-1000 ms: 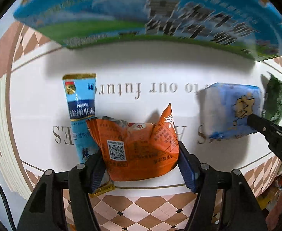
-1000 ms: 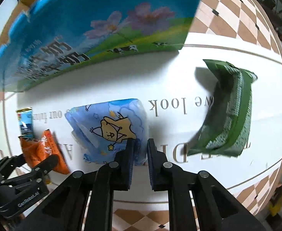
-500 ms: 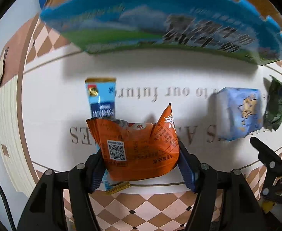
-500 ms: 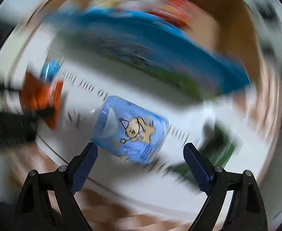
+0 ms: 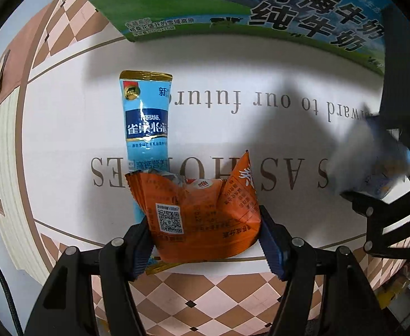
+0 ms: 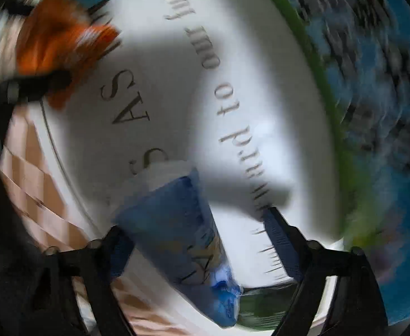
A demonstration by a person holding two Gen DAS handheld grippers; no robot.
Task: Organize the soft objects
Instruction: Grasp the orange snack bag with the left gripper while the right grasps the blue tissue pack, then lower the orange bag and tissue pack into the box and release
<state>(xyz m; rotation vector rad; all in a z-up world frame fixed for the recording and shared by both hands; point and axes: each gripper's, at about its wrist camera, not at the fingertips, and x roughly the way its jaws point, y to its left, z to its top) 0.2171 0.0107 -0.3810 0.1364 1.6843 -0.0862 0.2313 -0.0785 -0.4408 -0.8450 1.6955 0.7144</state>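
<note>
My left gripper [image 5: 205,240] is shut on an orange snack packet [image 5: 202,210] held just above the white mat. A light blue Nestle sachet [image 5: 146,128] lies flat behind and partly under the packet. My right gripper [image 6: 202,238] is open around a blue tissue pack [image 6: 174,224] with a bear print; its fingers stand wide either side, and the view is blurred. In the left wrist view the tissue pack [image 5: 373,168] shows blurred at far right with the right gripper over it. A green packet [image 6: 263,302] lies under the right gripper.
A blue-and-green milk carton box [image 5: 261,8] stands along the back of the white lettered mat [image 5: 261,145]. Checkered brown floor [image 5: 199,302] surrounds the mat. The orange packet [image 6: 56,44] shows blurred at the upper left of the right wrist view.
My right gripper opened, swung round and closed in on the blue tissue pack, now between its fingers. My left gripper kept its hold on the orange packet and moved closer to the mat.
</note>
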